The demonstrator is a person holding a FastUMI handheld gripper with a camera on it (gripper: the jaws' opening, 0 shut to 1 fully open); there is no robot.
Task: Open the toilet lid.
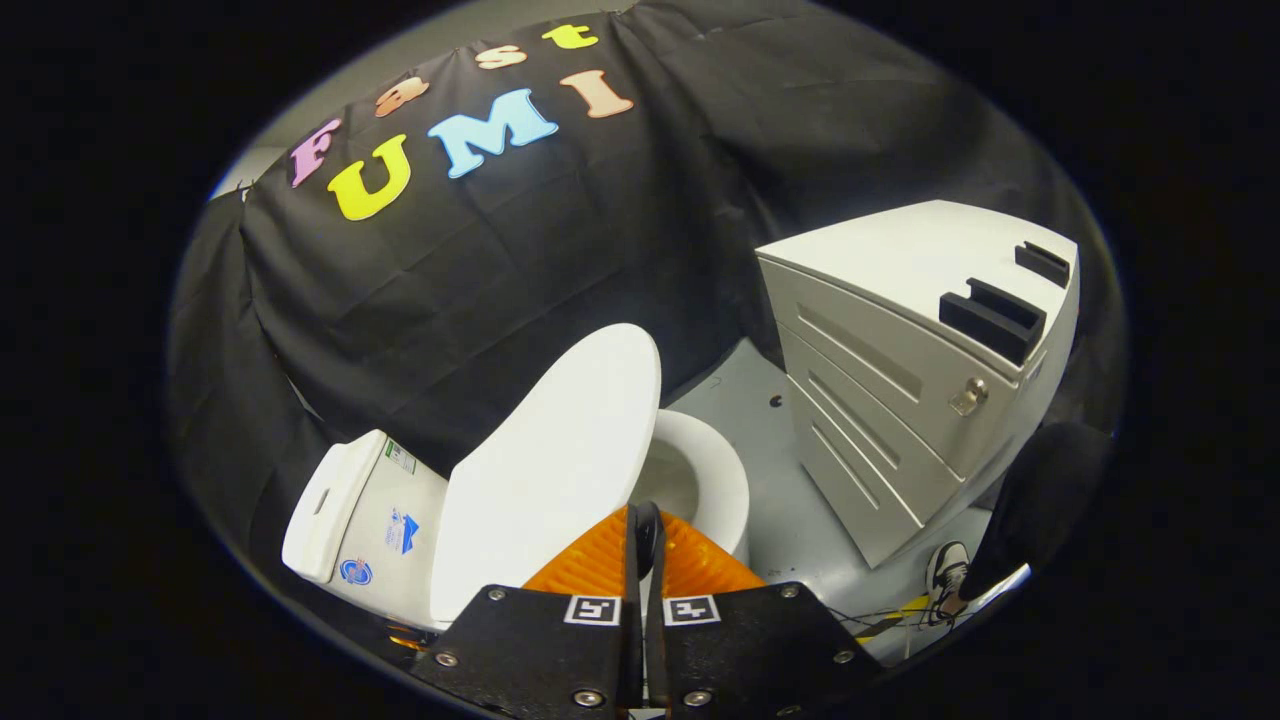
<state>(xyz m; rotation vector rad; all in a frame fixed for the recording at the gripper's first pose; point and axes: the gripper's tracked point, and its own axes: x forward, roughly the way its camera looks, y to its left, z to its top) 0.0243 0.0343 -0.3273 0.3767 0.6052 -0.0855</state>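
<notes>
While the gripper sits low in the middle of the frame, its two fingers are pressed together with only a thin dark slit between them, and nothing shows held there. Just ahead of the fingertips and slightly left of centre, the white toilet lid stands raised, tilted up and leaning toward the tank. To the right of the lid, the open bowl shows its white rim and shadowed inside. At lower left, the white tank carries a few small stickers on its side.

Grey floor runs from the bowl toward the right of the frame, smooth and dull, with a small dark mark on it. On it at right stands a pale grey drawer cabinet with a small metal lock on its front and two black blocks on its top. Black creased cloth covers the wall across the upper half. At lower right, a person's dark trouser leg and a shoe rest on the floor beside yellow-and-black tape.
</notes>
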